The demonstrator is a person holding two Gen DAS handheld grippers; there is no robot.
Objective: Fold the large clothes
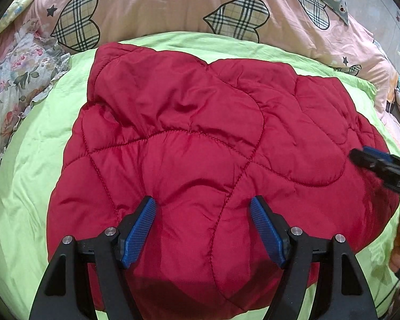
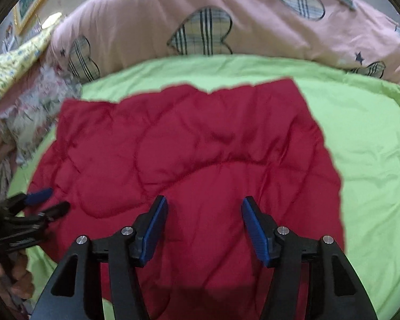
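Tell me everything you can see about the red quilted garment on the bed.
The red quilted garment is deep red and padded, with a slightly shiny shell and curved stitch lines that form puffy panels. It lies folded into a rough block, fairly flat but wrinkled, on the green sheet. Its far edge points toward the pink heart-print quilt, its left side toward a floral cloth. The left gripper and right gripper are over it with jaws open, gripping nothing.

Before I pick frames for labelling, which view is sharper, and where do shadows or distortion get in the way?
Left wrist view: sharp, stitching on the red jacket reads clearly; fisheye bends the green sheet; dark shadow under the fingers. Right wrist view: blurred all over, seams smeared, same bending and bottom shadow.
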